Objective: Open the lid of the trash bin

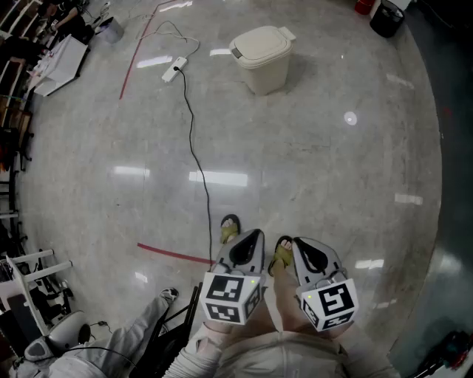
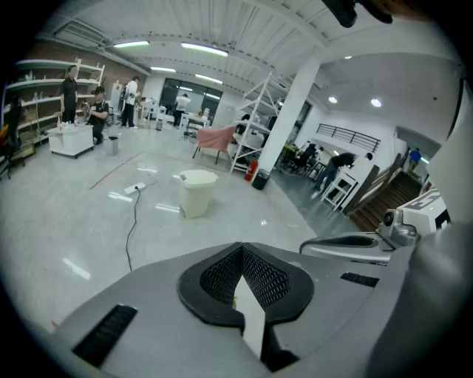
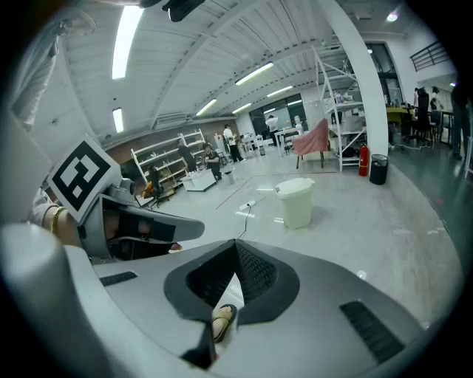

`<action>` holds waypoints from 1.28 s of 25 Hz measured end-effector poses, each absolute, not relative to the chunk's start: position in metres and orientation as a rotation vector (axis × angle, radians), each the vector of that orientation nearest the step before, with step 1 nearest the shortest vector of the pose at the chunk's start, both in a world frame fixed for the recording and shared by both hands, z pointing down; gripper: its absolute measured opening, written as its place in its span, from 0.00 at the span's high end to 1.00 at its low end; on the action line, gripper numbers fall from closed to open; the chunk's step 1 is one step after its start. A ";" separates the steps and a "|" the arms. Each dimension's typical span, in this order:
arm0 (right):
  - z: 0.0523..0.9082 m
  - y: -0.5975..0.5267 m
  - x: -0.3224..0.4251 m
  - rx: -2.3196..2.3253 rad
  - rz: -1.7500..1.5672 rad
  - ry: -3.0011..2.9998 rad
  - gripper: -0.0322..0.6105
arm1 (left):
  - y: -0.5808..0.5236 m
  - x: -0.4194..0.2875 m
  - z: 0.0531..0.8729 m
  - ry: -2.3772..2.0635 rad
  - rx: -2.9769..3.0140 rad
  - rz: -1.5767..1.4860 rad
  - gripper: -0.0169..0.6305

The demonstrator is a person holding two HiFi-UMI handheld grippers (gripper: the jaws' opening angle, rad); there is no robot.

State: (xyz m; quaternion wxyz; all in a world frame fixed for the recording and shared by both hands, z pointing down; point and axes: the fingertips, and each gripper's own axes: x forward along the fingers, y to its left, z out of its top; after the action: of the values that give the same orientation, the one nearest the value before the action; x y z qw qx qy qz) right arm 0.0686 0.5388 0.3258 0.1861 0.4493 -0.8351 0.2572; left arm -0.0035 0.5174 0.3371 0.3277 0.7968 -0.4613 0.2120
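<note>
The cream trash bin (image 1: 262, 63) stands on the grey floor far ahead of me, with its lid (image 1: 260, 43) down. It shows small in the left gripper view (image 2: 196, 193) and in the right gripper view (image 3: 297, 203). Both grippers are held low and close to my body, side by side, well short of the bin. The left gripper (image 1: 251, 235) (image 2: 240, 247) is shut with nothing between its jaws. The right gripper (image 1: 299, 244) (image 3: 236, 244) is also shut and holds nothing.
A black cable (image 1: 196, 148) runs from a white power strip (image 1: 174, 69) toward my sandalled feet (image 1: 230, 227). Red tape lines (image 1: 174, 255) mark the floor. A black bin (image 1: 386, 18) stands at the far right, and shelves and gear (image 1: 29, 288) line the left.
</note>
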 end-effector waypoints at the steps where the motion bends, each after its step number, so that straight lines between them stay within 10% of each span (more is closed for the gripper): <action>1: 0.319 0.541 0.071 1.270 0.714 -2.353 0.95 | 0.523 0.000 0.330 -1.203 2.099 0.555 0.97; 32: 0.247 0.400 0.036 1.300 0.619 -2.416 0.95 | 0.377 -0.018 0.257 -1.166 2.305 0.526 0.97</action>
State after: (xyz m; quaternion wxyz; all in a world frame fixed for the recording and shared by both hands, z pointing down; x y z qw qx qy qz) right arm 0.0357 0.3998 0.2468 0.1639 0.4559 -0.8474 0.2173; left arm -0.0182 0.3766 0.2565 0.2501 0.8466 -0.4283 0.1931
